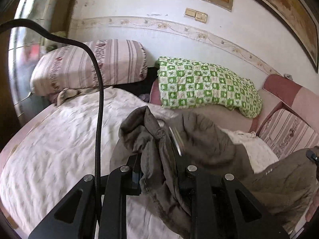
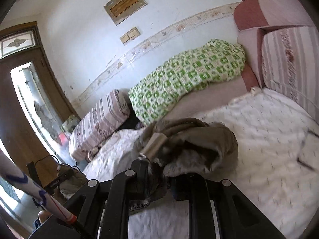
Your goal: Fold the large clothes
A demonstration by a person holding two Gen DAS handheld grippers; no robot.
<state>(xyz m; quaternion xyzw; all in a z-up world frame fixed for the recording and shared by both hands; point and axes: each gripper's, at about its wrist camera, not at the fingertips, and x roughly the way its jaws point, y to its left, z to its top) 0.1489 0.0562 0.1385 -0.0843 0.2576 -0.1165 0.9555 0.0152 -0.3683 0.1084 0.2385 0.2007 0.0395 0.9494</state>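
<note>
A large olive-brown padded jacket [image 1: 209, 145] hangs bunched above the bed with its white patterned sheet [image 1: 59, 149]. My left gripper [image 1: 157, 159] is shut on a thick fold of the jacket, which drapes down between its fingers and off to the right. In the right wrist view the same jacket [image 2: 199, 139] is bunched in front of my right gripper [image 2: 159, 171], which is shut on its fur-trimmed edge. The fabric hides the right fingertips.
A striped pillow [image 1: 89, 65] lies at the head of the bed and a green checked blanket [image 1: 207, 85] along the wall. A pink cushioned bed end [image 2: 279, 29] stands on the right. A wooden door [image 2: 26, 103] is at the left. A black cable [image 1: 97, 99] crosses the left wrist view.
</note>
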